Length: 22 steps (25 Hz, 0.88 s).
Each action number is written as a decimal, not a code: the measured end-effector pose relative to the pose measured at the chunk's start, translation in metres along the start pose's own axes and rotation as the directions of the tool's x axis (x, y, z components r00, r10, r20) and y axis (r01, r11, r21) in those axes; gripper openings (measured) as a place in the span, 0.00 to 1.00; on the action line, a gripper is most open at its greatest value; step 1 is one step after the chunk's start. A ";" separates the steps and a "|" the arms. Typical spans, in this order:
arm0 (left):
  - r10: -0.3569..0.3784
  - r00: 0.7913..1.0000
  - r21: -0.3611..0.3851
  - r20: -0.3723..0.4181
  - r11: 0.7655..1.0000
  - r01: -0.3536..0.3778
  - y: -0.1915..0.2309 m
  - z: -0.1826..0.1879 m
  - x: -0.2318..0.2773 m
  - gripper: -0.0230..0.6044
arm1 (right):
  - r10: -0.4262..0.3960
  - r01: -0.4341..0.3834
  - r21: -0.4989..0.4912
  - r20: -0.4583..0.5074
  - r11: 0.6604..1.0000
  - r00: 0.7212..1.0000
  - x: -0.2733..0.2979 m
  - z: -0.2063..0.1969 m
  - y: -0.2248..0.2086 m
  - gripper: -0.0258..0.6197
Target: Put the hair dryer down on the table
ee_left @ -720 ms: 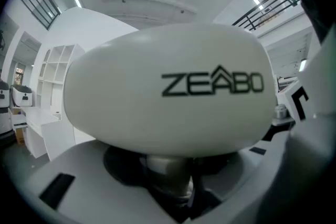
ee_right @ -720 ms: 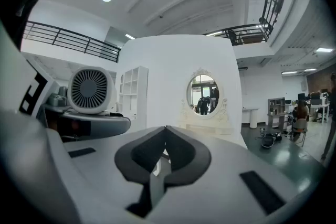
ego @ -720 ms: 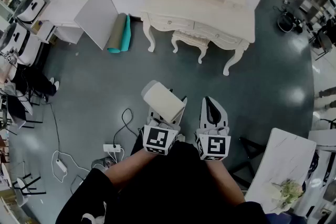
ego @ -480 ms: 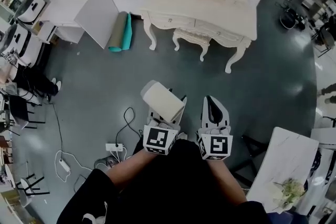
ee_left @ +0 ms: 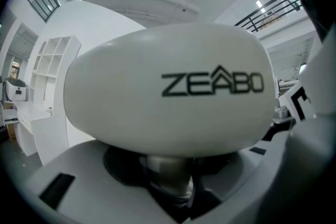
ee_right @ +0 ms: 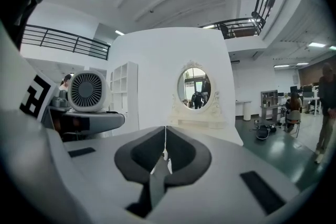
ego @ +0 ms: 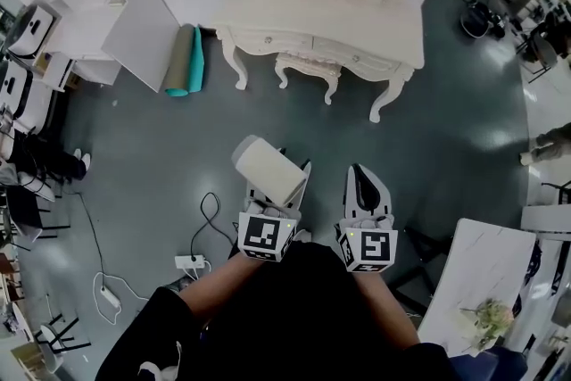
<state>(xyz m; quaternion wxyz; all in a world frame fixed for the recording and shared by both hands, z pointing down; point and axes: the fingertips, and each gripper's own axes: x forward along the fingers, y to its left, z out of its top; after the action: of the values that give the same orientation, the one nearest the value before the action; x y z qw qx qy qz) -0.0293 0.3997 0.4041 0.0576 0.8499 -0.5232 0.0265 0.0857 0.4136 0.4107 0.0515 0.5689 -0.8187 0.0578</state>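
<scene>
Head view: steeply down over left tongs (ego: 278, 181) and right tongs (ego: 359, 176). Right gripper view faces the vanity (ee_right: 202, 124) ahead, shared with the head view. Left gripper view sits close against the dryer (ee_left: 168, 89).

The brand name "ZEABO" is printed in dark capital letters on the white body of the hair dryer (ee_left: 168, 97). Black-and-white square code markers are carried on the left cube (ego: 266, 236) and the right cube (ego: 368, 250); these hold patterns only, not letters.

1. The desk (ego: 268, 9) stands far, a stool (ego: 308, 65) tucked under its front.
2. A rolled mat (ego: 181, 60) lies on the floor just left of it.
3. The hair dryer (ego: 266, 172) is nearer, with a power strip (ego: 190, 262) on the floor to its near left.
</scene>
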 end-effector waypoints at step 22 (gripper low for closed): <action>-0.125 0.991 0.005 -0.047 0.992 0.125 0.163 0.027 0.195 0.37 | -0.164 0.165 -0.004 -0.068 0.986 0.984 0.230 0.039 -0.062 0.07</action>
<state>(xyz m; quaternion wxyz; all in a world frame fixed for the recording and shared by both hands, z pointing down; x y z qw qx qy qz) -0.0872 0.1509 0.4091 0.0681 0.8803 -0.4674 0.0447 0.0635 0.1728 0.4089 0.0837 0.6323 -0.7667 0.0734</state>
